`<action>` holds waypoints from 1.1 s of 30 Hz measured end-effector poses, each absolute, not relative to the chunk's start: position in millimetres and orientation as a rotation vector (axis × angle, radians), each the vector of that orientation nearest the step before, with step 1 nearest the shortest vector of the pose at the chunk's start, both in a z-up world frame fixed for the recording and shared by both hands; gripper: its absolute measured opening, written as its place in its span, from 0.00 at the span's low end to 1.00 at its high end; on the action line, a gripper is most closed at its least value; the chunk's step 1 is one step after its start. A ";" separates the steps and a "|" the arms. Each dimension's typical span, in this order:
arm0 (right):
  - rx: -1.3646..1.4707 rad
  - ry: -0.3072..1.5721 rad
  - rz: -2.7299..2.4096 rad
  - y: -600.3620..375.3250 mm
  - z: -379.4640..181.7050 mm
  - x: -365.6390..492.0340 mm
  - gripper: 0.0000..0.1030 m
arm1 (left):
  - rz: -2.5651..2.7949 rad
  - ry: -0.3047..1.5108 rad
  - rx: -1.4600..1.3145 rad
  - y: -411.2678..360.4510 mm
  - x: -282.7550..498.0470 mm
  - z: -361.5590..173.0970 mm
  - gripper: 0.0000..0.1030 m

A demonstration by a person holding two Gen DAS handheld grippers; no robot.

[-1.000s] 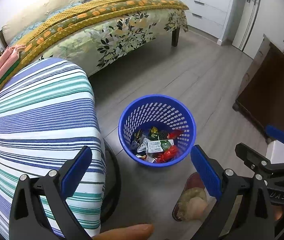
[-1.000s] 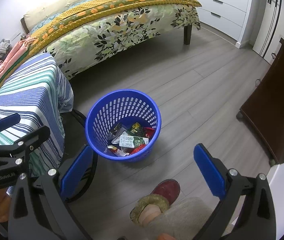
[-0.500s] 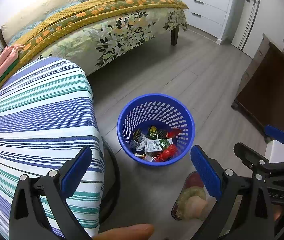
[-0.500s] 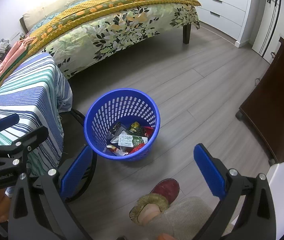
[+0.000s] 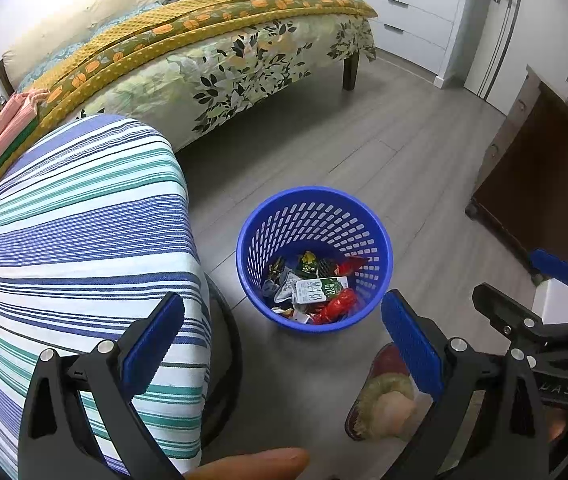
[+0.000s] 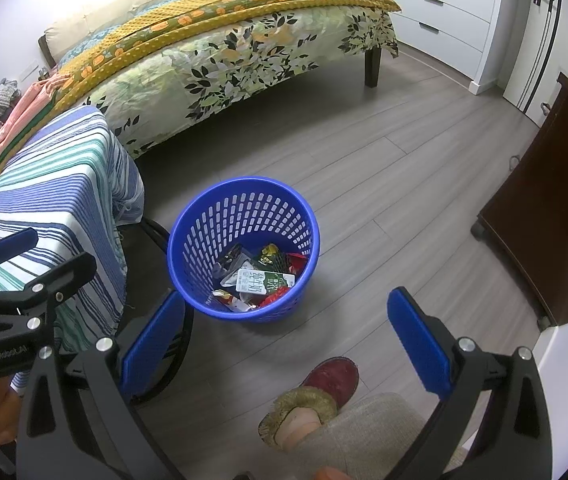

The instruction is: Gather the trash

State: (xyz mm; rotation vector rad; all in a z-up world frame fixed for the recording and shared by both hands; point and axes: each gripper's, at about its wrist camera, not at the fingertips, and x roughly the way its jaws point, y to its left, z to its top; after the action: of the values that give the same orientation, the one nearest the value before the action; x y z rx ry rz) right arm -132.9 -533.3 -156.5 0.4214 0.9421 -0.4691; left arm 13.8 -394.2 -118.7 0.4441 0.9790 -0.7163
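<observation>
A blue perforated waste basket (image 5: 312,216) (image 6: 244,208) stands on the grey wood floor. Inside lie several wrappers and a white-and-green carton (image 5: 318,290) (image 6: 264,282), with red packets beside it. My left gripper (image 5: 284,344) hangs open above the floor just in front of the basket, nothing between its blue pads. My right gripper (image 6: 284,340) is open too, above and in front of the basket, holding nothing. Each gripper shows at the edge of the other's view.
A table under a blue-green striped cloth (image 5: 72,240) (image 6: 56,184) stands left of the basket, a black ring base under it. A bed (image 5: 204,52) with a floral sheet lies behind. A dark wooden cabinet (image 6: 556,220) is at right. A person's slippered foot (image 6: 320,392) is near the basket.
Both views have shifted only slightly; the basket sits marginally further left and higher in each. Both grippers stay open and empty.
</observation>
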 end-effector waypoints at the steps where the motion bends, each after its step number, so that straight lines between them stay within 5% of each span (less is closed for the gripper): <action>1: 0.420 0.942 -0.469 -533.5 -156.5 -132.9 0.96 | -0.716 0.980 0.443 -394.1 13.8 -118.8 0.95; 33: 0.421 0.949 -0.472 -535.9 -161.4 -135.7 0.96 | -0.715 0.978 0.445 -395.8 13.2 -118.8 0.95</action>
State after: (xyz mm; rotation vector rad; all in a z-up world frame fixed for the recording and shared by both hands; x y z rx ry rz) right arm -135.7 -535.9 -161.4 0.4212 0.9488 -0.4717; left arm 13.2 -395.8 -118.8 0.4448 0.9778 -0.7152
